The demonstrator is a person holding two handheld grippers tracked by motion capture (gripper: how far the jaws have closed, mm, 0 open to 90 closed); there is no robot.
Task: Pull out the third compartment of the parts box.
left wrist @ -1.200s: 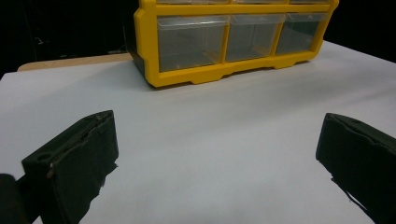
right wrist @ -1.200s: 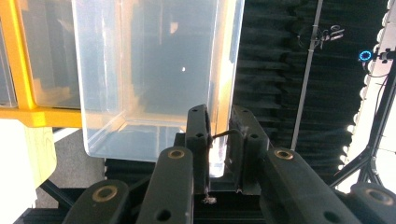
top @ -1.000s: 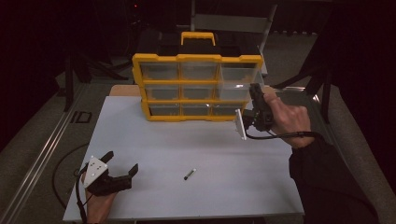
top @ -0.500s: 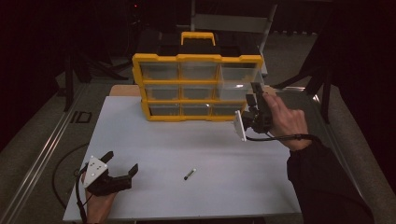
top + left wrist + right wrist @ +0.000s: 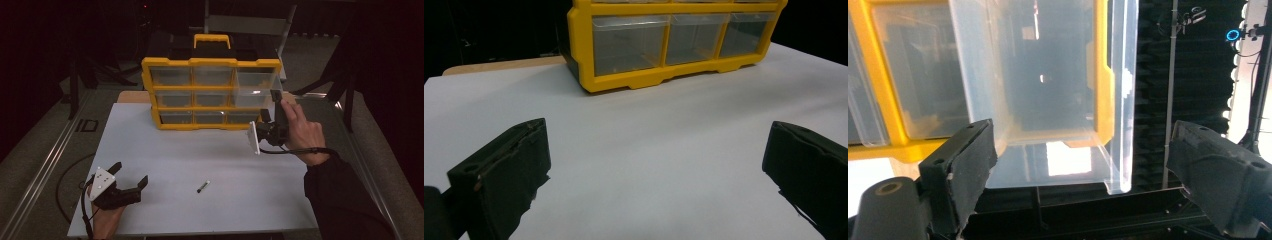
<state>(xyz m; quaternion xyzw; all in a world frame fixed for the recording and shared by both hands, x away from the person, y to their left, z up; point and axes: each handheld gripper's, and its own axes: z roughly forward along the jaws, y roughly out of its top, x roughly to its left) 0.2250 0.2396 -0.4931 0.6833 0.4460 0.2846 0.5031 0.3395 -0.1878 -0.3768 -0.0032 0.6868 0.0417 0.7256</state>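
Observation:
A yellow drawer cabinet stands at the back of the white table. Its right-hand clear drawer is pulled out toward me. My right gripper is at that drawer's front, pointing at the cabinet. Its jaws have just been opening. In the right gripper view the clear drawer stands between the wide-apart jaws of the right gripper, and neither pad touches it. My left gripper rests open at the table's near left corner. The left gripper view shows bare table between the jaws of the left gripper.
A small dark screw lies on the table near the front middle. The yellow cabinet sits ahead of the left gripper. Dark stands and a chair are behind the table.
The right hand has drawn back slightly from the cabinet and sits a little lower. The left hand has not moved.

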